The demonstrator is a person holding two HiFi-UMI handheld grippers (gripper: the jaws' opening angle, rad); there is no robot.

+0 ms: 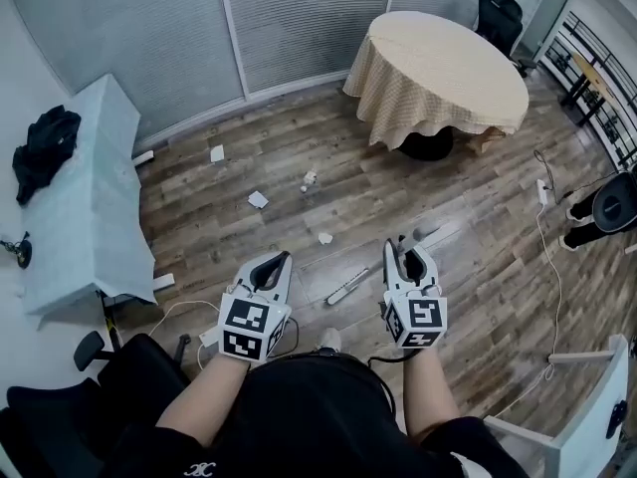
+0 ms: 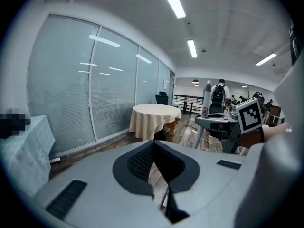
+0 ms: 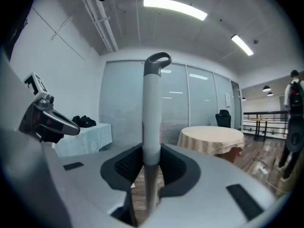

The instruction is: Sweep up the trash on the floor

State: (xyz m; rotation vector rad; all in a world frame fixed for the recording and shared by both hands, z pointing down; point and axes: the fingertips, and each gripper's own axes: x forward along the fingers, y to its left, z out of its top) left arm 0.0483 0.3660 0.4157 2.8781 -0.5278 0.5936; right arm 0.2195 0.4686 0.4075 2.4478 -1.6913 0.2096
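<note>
Right gripper (image 1: 408,257) is clamped on a white pole (image 3: 152,113). It's a smooth round tube with a grey looped cap on the top end. Its long axis runs straight up through the jaws, cap toward the ceiling and lower end toward the floor. The ribbed dark pads press it from both sides.

Left gripper (image 1: 282,259) is pinched together at the tips with nothing in it. Only wood shows through the slot behind the tips.

Both grippers are held at waist level over the brown wood-plank floor (image 1: 478,197).

A pale flat bar (image 1: 346,287) lies on the planks between the two grippers. Can't tell if it joins the pole.

Trash is small white paper scraps (image 1: 258,199) scattered ahead of the grippers, well apart from each other. One is crumpled (image 1: 310,179), one is near the wall (image 1: 217,153), and the nearest (image 1: 324,238) is just beyond the bar.

Round table (image 1: 438,68) sits further back under a draped beige checked cloth.

Rectangular table (image 1: 90,217) on the left has a pale blue cloth with a black garment (image 1: 45,147) bunched on top.

Thin white cable (image 1: 552,277) snakes across the floor on the right.
</note>
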